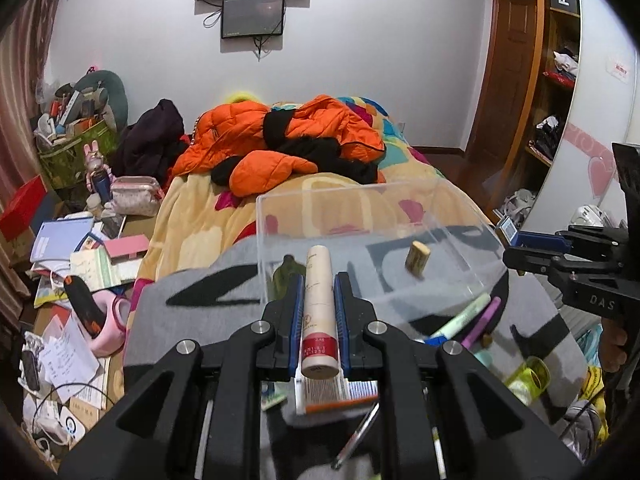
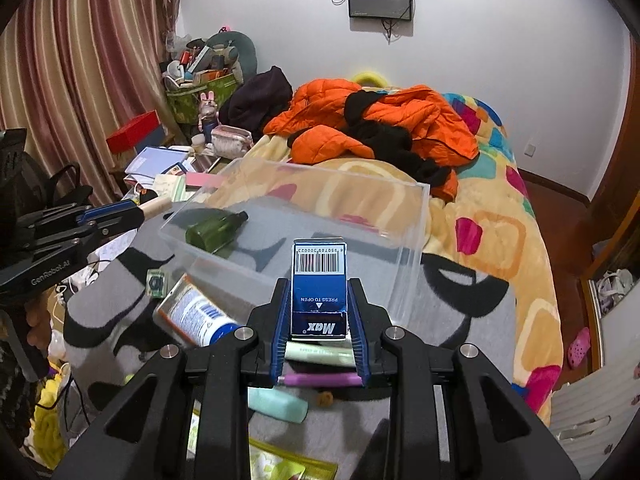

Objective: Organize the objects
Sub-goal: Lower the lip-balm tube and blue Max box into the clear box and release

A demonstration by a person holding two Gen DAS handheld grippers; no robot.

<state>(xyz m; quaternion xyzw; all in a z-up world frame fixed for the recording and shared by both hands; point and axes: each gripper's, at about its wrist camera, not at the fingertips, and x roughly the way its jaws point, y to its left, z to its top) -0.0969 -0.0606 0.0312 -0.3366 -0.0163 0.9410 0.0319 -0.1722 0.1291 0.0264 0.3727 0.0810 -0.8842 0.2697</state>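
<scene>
A clear plastic bin (image 1: 460, 216) (image 2: 404, 216) stands on a grey and black blanket on the bed. A dark green bottle (image 2: 216, 228) (image 1: 286, 276) lies inside it, and a small tan block (image 1: 417, 256) shows through its wall. My left gripper (image 1: 319, 284) is shut on a cream tube with a red band (image 1: 318, 312), held at the bin's near wall. My right gripper (image 2: 319, 300) is shut on a blue Max box (image 2: 319, 292), held just before the bin's near wall. Each gripper shows at the edge of the other's view.
Loose on the blanket: a white and blue bottle (image 2: 196, 314), pens and markers (image 1: 468, 316), a mint tube (image 2: 278, 402), a purple marker (image 2: 320, 380), a yellow-green packet (image 1: 528, 376). An orange jacket (image 1: 280, 140) lies further up the bed. Cluttered floor (image 1: 72, 280) lies left.
</scene>
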